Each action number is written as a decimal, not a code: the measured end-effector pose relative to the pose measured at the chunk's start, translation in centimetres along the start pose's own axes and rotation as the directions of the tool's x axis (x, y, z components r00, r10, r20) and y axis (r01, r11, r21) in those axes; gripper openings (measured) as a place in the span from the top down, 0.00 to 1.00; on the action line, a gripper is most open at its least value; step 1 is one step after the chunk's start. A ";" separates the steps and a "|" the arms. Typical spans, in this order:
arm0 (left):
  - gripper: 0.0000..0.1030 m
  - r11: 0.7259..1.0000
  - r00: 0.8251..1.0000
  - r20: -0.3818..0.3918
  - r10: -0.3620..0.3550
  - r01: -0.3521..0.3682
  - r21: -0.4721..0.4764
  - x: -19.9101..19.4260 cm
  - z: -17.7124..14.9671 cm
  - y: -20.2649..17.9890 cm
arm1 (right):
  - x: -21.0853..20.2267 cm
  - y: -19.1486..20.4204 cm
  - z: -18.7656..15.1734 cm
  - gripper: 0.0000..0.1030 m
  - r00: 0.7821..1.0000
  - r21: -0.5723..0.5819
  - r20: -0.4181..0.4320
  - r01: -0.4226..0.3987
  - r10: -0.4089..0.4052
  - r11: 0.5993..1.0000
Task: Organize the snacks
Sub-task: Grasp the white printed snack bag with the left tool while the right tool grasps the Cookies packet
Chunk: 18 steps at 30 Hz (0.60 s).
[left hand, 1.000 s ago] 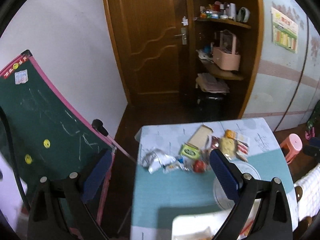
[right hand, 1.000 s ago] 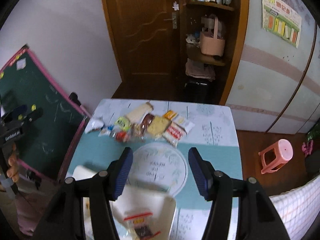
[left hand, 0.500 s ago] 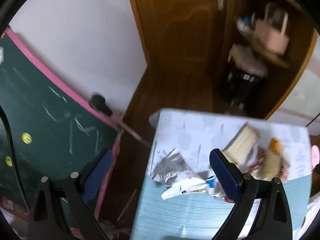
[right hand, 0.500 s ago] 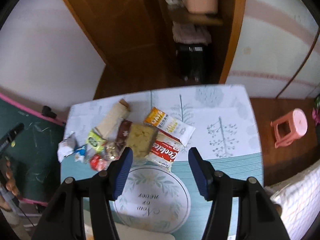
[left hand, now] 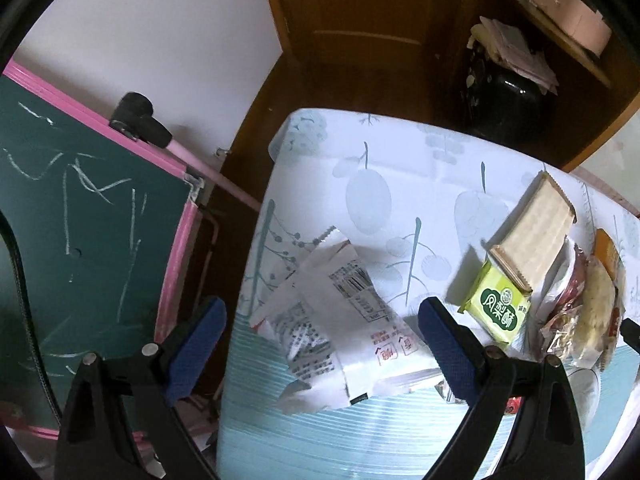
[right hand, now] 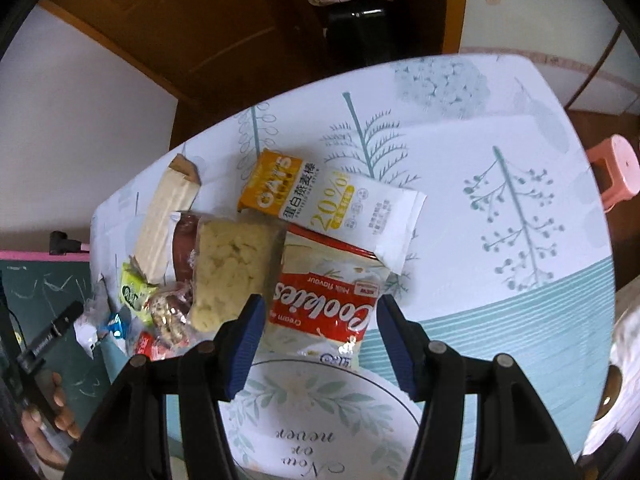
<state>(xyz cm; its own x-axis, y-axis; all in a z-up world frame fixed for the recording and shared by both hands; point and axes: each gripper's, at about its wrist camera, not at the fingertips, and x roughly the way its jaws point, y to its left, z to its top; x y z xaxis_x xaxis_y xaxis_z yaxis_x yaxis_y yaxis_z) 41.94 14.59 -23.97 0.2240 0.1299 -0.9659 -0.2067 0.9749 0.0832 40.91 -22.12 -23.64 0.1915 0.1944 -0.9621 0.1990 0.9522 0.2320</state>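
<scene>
Several snack packets lie in a row on the table [right hand: 500,208]. My left gripper [left hand: 320,334] is open, its jaws straddling a crumpled white wrapper [left hand: 340,320] at the table's left end, just above it. A green pastry packet [left hand: 498,306] and a tan wafer pack [left hand: 532,226] lie to its right. My right gripper [right hand: 318,334] is open, hovering over a red-and-white Cookies bag [right hand: 332,300]. Beyond it lie an orange-and-white oat bar [right hand: 332,204] and a clear bag of yellow crackers [right hand: 230,268]. A white plate [right hand: 320,420] sits under the right gripper.
A green chalkboard with a pink frame [left hand: 80,220] stands left of the table. A wooden door and shelf stand behind it, with a dark jar [left hand: 508,100] on the floor. A pink stool [right hand: 616,172] is at the right. Small sweets [right hand: 160,320] lie by the crackers.
Both grippers have moved forward and down toward the snacks. The left now straddles the white wrapper; the right now hovers over the Cookies bag. Both stay open.
</scene>
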 end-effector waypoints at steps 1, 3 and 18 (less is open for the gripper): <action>0.06 1.000 1.000 -0.004 -0.007 0.007 -0.005 0.1 0.1 0.0 | 0.3 0.2 0.1 0.44 1.000 -0.005 -0.002 0.005 -0.005 1.000; 0.06 1.000 1.000 -0.018 -0.018 0.018 -0.013 0.8 0.0 -0.1 | 0.9 0.6 0.2 0.44 1.000 -0.014 -0.005 0.026 -0.027 1.000; 0.12 0.999 0.994 -0.104 -0.029 0.025 -0.037 4.9 -2.5 0.8 | 3.5 2.5 -2.0 0.51 0.970 -0.185 0.012 0.240 -0.242 0.953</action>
<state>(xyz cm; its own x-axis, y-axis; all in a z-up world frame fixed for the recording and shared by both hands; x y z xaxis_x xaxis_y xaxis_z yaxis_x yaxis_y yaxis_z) 40.51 15.57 -29.20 0.1298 0.0821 -0.9881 -0.2360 0.9705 0.0496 40.13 -18.63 -26.71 0.1493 -0.0446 -0.9878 0.0580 0.9977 -0.0362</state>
